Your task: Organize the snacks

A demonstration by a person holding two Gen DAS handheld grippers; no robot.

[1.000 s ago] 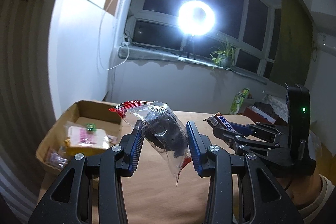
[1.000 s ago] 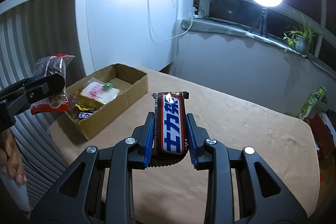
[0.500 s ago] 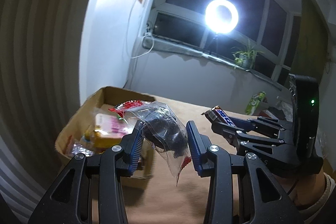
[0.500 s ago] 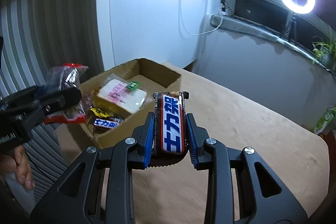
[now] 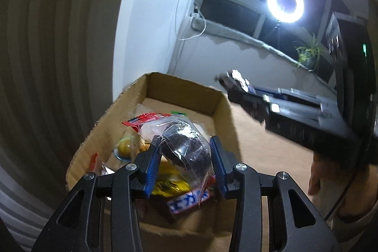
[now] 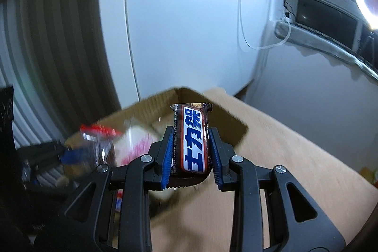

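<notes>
My left gripper (image 5: 183, 144) is shut on a clear packet (image 5: 189, 157) with a dark round snack and red ends, hanging over the open cardboard box (image 5: 179, 89). Several wrapped snacks lie in the box, among them a blue-and-white bar (image 5: 189, 200) and a yellow packet (image 5: 170, 185). My right gripper (image 6: 191, 131) holds a brown chocolate bar (image 6: 191, 141) with blue lettering upright above the box's right rim (image 6: 226, 119); its jaws are opening, and the pads still touch the bar's sides. The left gripper shows blurred at the left (image 6: 70, 155).
The box sits at the left end of a brown table (image 5: 271, 157), beside a white cabinet (image 6: 189, 27) and a ribbed wall. A ring light (image 5: 285, 2) and a potted plant (image 5: 309, 53) stand by the window. A hand (image 5: 316, 178) holds the right gripper.
Both grippers have swung left toward the box, each still carrying its snack. The packet now hangs over the box's inside and the bar over its right rim.
</notes>
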